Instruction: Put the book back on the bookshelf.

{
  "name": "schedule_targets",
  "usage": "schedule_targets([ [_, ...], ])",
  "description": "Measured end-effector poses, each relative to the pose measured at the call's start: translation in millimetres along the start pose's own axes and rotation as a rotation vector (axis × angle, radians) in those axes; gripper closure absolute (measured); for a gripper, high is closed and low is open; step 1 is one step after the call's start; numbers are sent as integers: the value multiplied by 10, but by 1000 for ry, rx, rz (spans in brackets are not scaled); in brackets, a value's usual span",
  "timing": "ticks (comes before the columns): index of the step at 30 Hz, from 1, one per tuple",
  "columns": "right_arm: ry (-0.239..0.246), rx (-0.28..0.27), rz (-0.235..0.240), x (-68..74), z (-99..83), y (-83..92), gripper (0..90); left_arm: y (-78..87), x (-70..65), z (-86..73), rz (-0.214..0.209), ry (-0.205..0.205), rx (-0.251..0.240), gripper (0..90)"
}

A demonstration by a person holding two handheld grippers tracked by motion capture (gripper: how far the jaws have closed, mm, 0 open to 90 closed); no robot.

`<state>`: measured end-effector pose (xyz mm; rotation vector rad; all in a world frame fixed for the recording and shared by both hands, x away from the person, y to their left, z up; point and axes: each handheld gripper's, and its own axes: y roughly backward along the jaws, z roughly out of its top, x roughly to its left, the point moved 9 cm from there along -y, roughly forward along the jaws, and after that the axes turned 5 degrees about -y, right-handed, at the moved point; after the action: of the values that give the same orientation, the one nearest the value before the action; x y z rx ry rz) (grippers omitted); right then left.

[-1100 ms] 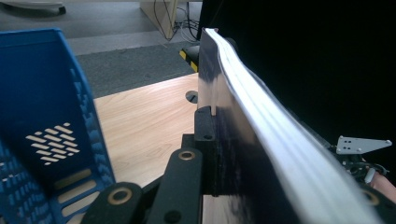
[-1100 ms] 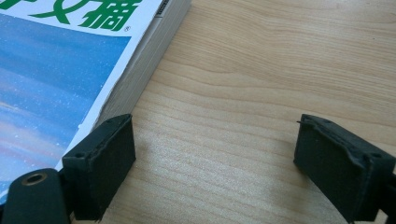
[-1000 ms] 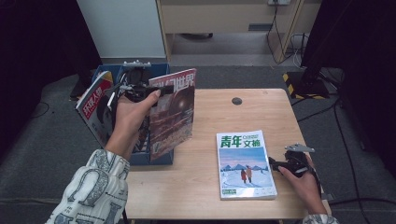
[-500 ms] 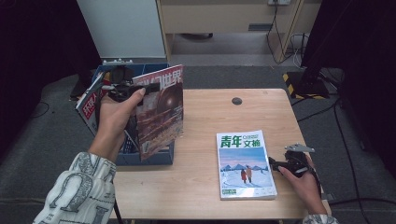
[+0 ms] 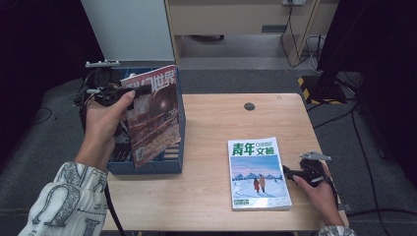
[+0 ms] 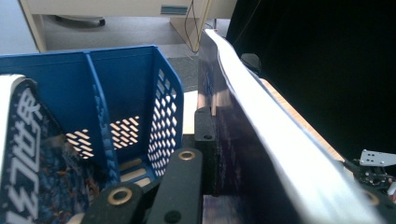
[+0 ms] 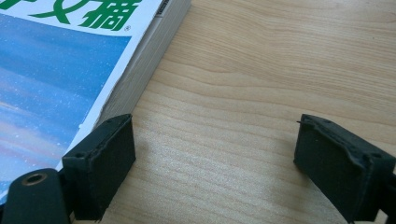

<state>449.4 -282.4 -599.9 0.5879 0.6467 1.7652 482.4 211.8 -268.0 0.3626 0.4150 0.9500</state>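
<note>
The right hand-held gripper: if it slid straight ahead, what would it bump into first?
Probably the blue-covered magazine. The right hand-held gripper points at its edge with open jaws, one already beside that edge; only bare table shows between them.

A dark red magazine (image 5: pixel 152 113) with white characters across its top, held upright and slightly tilted over the blue file box (image 5: pixel 147 164), its lower edge inside.

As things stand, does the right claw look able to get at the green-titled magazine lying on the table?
Probably yes. The right claw sits open at the right edge of the green-titled magazine, on bare table, with nothing between them.
</note>
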Motion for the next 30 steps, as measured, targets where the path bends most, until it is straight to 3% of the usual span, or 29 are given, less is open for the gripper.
schedule_targets([
  [30, -1, 0, 1, 2, -1, 0, 127, 222, 275, -16, 74, 24, -14, 836],
])
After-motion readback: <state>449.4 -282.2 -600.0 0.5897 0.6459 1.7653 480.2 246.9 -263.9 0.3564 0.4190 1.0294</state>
